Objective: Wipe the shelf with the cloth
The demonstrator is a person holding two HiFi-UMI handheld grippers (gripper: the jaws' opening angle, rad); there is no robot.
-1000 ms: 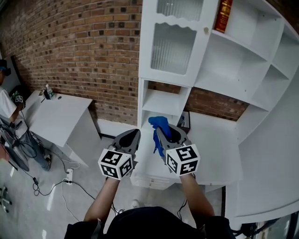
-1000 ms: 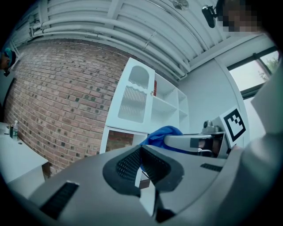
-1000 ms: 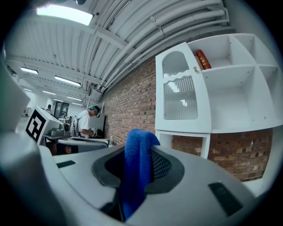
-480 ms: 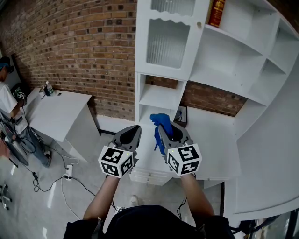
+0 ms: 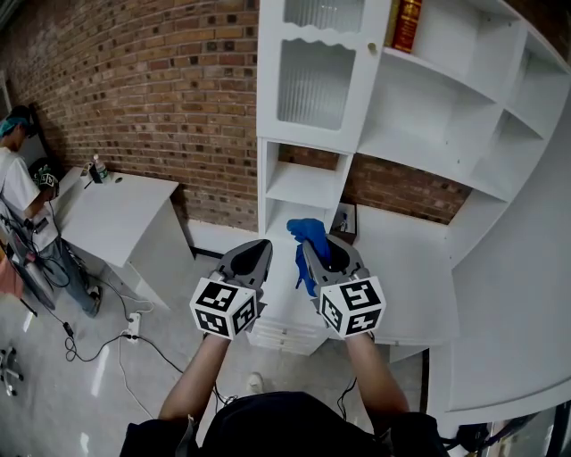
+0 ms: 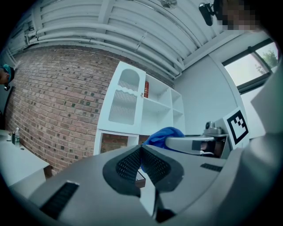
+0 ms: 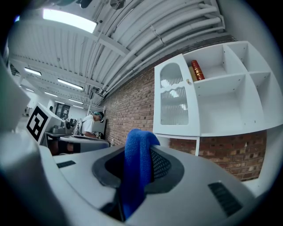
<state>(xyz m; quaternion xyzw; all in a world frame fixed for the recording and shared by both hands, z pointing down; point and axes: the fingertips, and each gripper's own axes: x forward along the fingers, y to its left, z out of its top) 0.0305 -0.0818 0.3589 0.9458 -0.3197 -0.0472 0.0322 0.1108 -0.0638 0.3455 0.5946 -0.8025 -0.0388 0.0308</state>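
Red brick wall point(image 5: 152, 89) behind everything. Against it stands the tall white shelving unit point(image 5: 428, 134): open compartments plus a ribbed-glass door up top. A white side table point(image 5: 111, 219) sits to the left, with a person standing beside it.

The left gripper point(image 5: 252, 254) is held low in front of the unit, jaws closed together with nothing between them. The right gripper point(image 5: 321, 254), just beside it, is clamped on a blue microfibre cloth point(image 5: 308, 234). One end pokes up past the jaw tips and the rest hangs down between the pads. The cloth is clear of every shelf and no wiping contact has been made.

The cloth looks soft, light and floppy, so it will likely fold under pressure. I'd bunch it and pinch mid-fold, so a fat pad leads onto the board.

A small red book point(image 5: 407, 22) stands on the top shelf.
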